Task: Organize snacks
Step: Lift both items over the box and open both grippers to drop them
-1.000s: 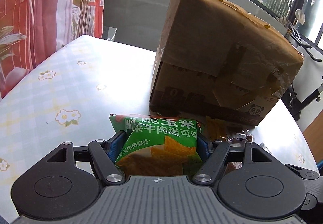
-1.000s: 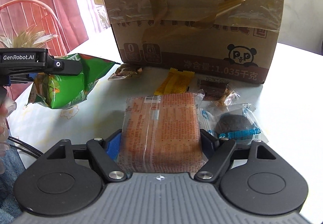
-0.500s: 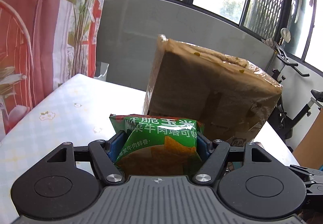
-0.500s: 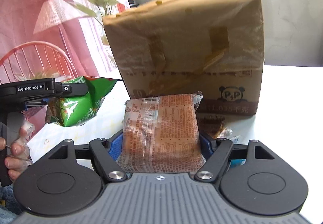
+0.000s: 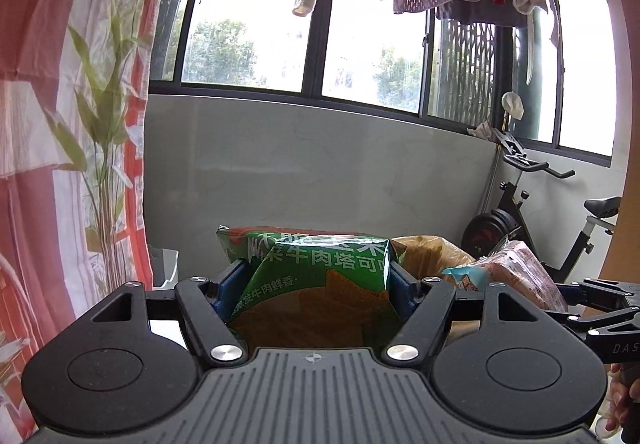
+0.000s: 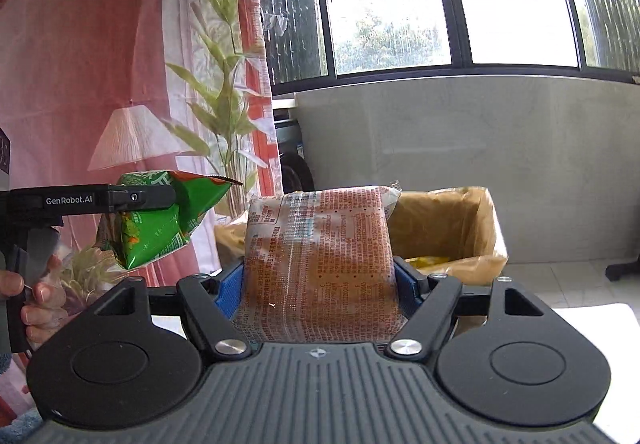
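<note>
Orange packet [image 6: 320, 264] lies lengthwise along right gripper [image 6: 320, 276].

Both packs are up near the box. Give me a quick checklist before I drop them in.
1. Left tongs grip the green chip bag: ok.
2. Right tongs grip the orange cracker pack: ok.
3. Cardboard box open at top: ok.
4. Packs raised above box rim: ok.
5. Free space inside box: cannot tell; only something yellow shows.
6. The two packs apart from each other: ok.
</note>
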{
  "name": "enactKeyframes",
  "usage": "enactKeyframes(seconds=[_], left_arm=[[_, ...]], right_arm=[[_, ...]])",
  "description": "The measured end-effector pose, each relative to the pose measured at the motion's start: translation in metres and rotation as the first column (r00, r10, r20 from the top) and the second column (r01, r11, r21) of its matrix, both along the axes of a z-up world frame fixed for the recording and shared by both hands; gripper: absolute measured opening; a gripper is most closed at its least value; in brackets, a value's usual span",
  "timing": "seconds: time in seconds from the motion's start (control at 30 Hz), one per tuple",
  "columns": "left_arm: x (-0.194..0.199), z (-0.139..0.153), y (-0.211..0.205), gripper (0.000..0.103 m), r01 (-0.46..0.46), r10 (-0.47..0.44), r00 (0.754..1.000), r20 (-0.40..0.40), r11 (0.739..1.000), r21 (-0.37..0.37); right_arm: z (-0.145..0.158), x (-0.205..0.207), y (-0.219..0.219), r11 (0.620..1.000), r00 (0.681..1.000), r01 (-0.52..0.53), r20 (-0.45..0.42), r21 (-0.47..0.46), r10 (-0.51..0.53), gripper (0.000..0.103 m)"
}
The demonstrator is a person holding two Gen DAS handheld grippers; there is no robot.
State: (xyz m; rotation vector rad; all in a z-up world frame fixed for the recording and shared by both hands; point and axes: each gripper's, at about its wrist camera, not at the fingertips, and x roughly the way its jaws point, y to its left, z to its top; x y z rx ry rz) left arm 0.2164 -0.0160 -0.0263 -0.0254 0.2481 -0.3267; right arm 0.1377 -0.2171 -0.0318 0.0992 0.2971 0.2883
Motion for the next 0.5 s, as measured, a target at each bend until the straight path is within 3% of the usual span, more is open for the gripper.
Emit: enactKeyframes(seconds=[0.2, 0.33, 0.5], left_arm=[[0.061, 0.008, -0.03, 0.074, 0.01, -0.009, 1.0, -0.025, 0.999, 0.032], [0.101, 0.0, -0.046, 0.074, -0.002, 0.006, 0.997, -0.075, 0.998, 0.065], [0.138, -0.019, -0.062, 0.074, 0.015, 0.0, 0.991, -0.132, 0.993, 0.115]], right_arm=[[0.017, 0.062, -0.013, 0.995, 0.998, 0.06, -0.001, -0.078, -0.06, 0.075], [0.01, 0.111, -0.021, 0.991, 0.99, 0.121, -0.073, -0.049, -0.124, 0.075], [-0.005, 0.15, -0.012, 0.984, 0.977, 0.152, -0.139, -0.091, -0.164, 0.075]])
